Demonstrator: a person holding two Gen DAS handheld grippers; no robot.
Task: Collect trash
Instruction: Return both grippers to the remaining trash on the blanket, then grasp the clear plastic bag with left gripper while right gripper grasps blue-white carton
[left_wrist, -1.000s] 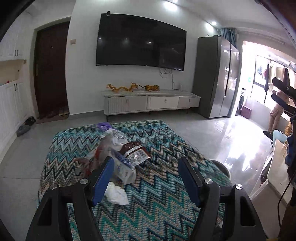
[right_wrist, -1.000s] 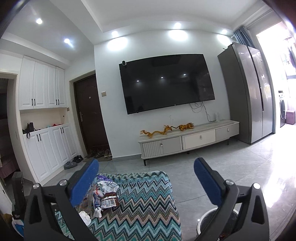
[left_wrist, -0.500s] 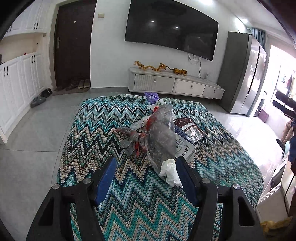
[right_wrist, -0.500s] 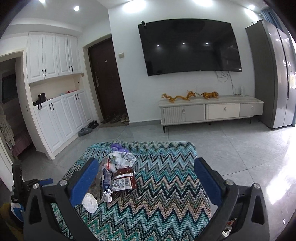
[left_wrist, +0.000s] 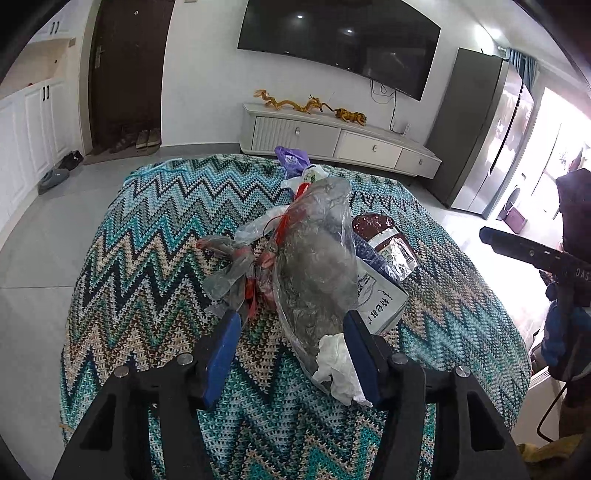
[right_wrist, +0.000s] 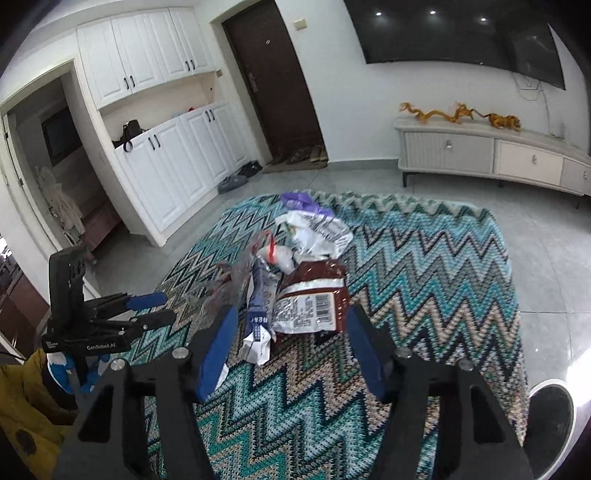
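A pile of trash lies on a table with a zigzag cloth (left_wrist: 147, 236). It holds a crumpled clear plastic bag (left_wrist: 317, 258), a white tissue (left_wrist: 336, 362), a brown snack wrapper (right_wrist: 314, 299), a blue-white wrapper (right_wrist: 258, 310), a white bag (right_wrist: 314, 230) and a purple bag (right_wrist: 295, 201). My left gripper (left_wrist: 291, 325) is open, its fingers on either side of the clear bag's near end. My right gripper (right_wrist: 291, 321) is open, its fingers flanking the brown wrapper's near edge. The left gripper also shows in the right wrist view (right_wrist: 147, 310).
A trash bin (right_wrist: 550, 417) stands on the floor at the table's right side. A TV cabinet (left_wrist: 340, 140) and a grey fridge (left_wrist: 480, 136) stand along the far wall. White cupboards (right_wrist: 166, 166) line the left. Tiled floor surrounds the table.
Both grippers have tilted down and moved in close to the trash pile. Both have narrowed somewhat but stay open. The trash itself has not moved.
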